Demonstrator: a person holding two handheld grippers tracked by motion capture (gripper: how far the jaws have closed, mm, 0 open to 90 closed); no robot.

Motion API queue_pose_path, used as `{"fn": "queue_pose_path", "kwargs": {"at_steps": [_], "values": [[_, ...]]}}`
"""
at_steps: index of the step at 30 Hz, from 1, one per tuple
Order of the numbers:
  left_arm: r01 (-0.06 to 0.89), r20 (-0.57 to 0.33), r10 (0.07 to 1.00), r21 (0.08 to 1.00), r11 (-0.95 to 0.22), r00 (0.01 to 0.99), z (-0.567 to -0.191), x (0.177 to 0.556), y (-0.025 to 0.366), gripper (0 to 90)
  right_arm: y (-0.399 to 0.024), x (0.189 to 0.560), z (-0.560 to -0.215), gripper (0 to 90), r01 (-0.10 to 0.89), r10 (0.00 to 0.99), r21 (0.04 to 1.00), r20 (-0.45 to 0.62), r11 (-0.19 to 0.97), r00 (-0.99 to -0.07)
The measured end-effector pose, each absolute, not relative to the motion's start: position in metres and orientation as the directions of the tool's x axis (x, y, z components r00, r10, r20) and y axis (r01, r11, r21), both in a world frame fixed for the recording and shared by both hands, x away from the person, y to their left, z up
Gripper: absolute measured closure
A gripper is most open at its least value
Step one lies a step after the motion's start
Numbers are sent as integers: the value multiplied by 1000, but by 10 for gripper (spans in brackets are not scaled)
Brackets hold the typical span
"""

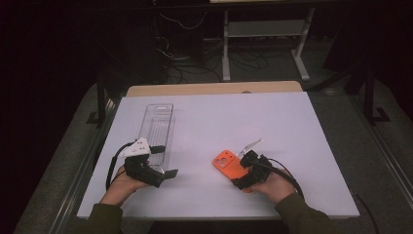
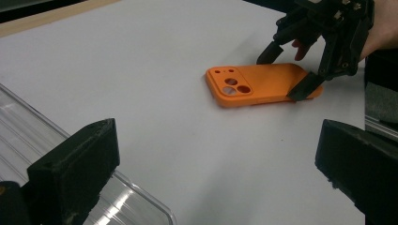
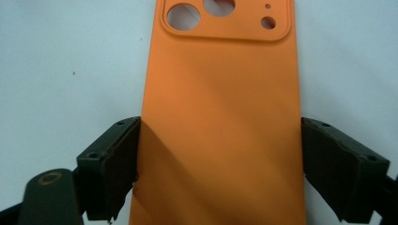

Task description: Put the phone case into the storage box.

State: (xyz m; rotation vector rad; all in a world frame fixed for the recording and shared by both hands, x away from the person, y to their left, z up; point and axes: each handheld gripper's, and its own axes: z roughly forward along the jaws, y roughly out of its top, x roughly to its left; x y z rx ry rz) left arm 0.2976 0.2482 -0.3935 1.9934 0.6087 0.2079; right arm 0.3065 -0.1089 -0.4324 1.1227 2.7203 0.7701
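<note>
Because the right gripper (image 1: 245, 168) straddles the orange phone case (image 1: 228, 165) across its width, with a jaw at each long edge, the chief risk I see is a poor bite. In the right gripper view the left jaw touches the case's edge, while the right jaw (image 3: 345, 171) sits at or just off the other edge; whether it presses firmly I cannot tell. A soft, hollow case lying camera cutouts up on the white table (image 1: 292, 126) could bow or pop out sideways if it is squeezed at the rim alone. If the jaws ride high on the rounded edge, the case may skid along the smooth tabletop instead of lifting, or tilt and drop from one end, since the hold is near the plain end and far from the cutouts.

The clear plastic tray (image 1: 158, 127) lies well apart from the case, on its left side, so a carry across would be long for a weak hold.

Beyond the case's plain end, the person's right hand (image 1: 272, 185) holds that gripper low and angled down toward the case. The left hand (image 1: 122, 185) keeps the left gripper (image 1: 163, 161) just beside the tray's near end, well apart from the case, its jaws wide apart and empty, pointed toward the case.
</note>
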Motion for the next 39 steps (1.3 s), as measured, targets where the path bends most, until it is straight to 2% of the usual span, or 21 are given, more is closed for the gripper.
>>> {"fn": "queue_pose_path", "kwargs": {"at_steps": [9, 26, 39], "values": [[326, -108, 500, 869, -372, 859, -394, 298, 247, 0, -115, 309, -418, 149, 625, 672, 527, 129, 576, -729], [345, -151, 504, 883, -317, 850, -393, 298, 248, 0, -135, 324, -405, 150, 566, 632, 562, 96, 603, -769], [343, -150, 500, 884, -318, 853, -390, 297, 249, 0, -153, 336, -394, 149, 515, 596, 593, 72, 619, -799]]}}
